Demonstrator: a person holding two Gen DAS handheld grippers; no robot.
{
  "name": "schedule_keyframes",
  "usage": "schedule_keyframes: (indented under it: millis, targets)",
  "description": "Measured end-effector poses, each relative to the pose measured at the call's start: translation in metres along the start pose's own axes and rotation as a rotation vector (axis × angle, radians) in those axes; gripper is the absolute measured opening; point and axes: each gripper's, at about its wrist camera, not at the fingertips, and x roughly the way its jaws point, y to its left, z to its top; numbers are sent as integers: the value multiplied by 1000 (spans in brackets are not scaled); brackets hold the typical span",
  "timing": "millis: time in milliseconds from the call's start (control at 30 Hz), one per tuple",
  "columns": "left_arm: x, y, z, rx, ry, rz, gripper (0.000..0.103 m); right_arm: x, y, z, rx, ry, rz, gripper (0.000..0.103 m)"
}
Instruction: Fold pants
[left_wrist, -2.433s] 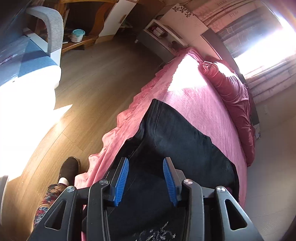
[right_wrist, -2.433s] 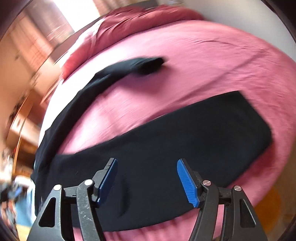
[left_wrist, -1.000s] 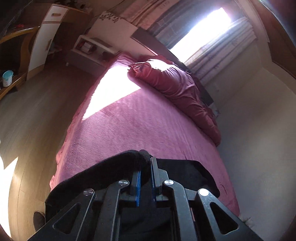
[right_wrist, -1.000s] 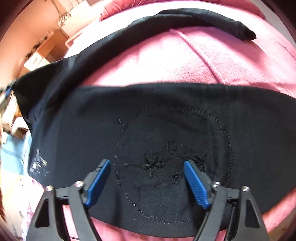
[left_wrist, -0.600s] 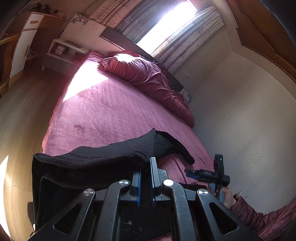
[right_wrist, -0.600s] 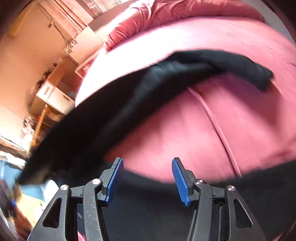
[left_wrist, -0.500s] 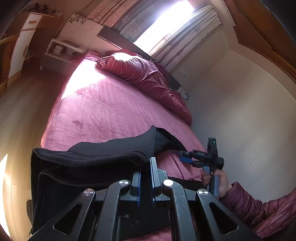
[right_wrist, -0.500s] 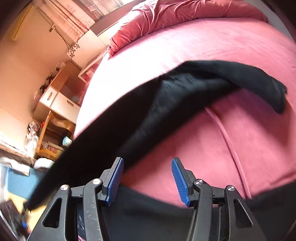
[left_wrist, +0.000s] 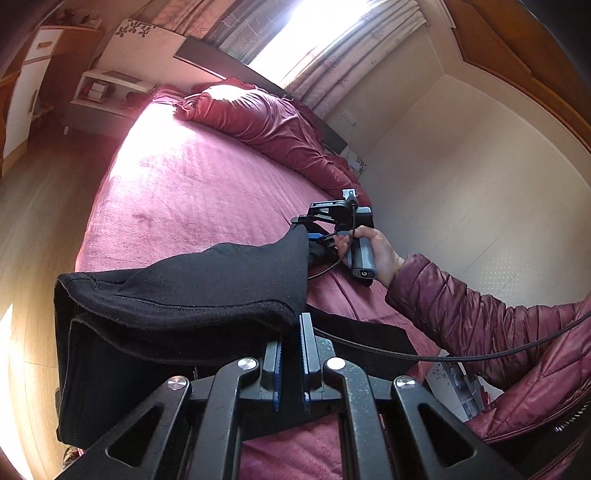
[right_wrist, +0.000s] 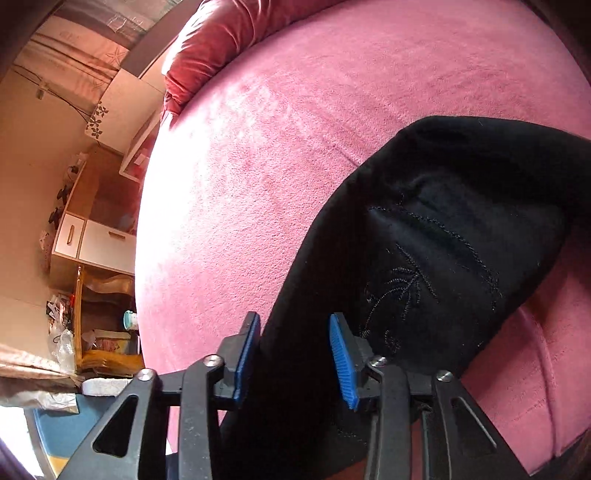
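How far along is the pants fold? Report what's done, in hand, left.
Done: left tongs shut on the pants at one edge, lifted above the bed. In hand: right tongs closing, black fabric between them. Left: no neat fold laid down yet; the pants hang bunched.

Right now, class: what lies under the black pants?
Under the black pants lies the pink bedspread, visible around the cloth. The stretch directly beneath is covered, so whether anything else lies there cannot be seen.
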Motion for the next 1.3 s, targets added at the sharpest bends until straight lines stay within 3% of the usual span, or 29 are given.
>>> schedule_keyframes:
  millis: [33,67,200,367,467,567,633,767,867,933,1100,1300]
  targets:
    - [1,1,1,4,2,3,7,2,1,0,-24,5,-16,16]
    - [1,2,5,4,3,9,7,1,2,-1,-51,3,-24,11]
    - [0,26,41,-54,-49,70,7,-30,4,-4,-87,-41,-7,10]
    - [3,75,117,-148,-164,206,7,-105,5,-6,-91,-186,109,3]
    - [11,92,151,-155,-191,268,7,-160,3,-29,-134,-259,176,3]
    - [19,97,162,-145,-187,285,7,-191,-13,-61,-181,-267,176,3]
    - [21,91,156,-116,-178,271,7,-196,-32,-83,-192,-238,151,4]
    - [12,65,130,-45,-156,203,7,-154,-55,-101,-190,-101,76,12]
    - [2,42,103,16,-124,151,7,-134,-51,-100,-169,-59,93,43]
    - [-5,26,86,63,-102,124,7,-124,-38,-95,-150,-45,111,56]
    - [-15,2,45,107,-47,46,7,-94,4,-71,-110,-23,148,57]
    - [-18,-4,19,95,-21,8,7,-52,29,-34,-64,-2,43,57]
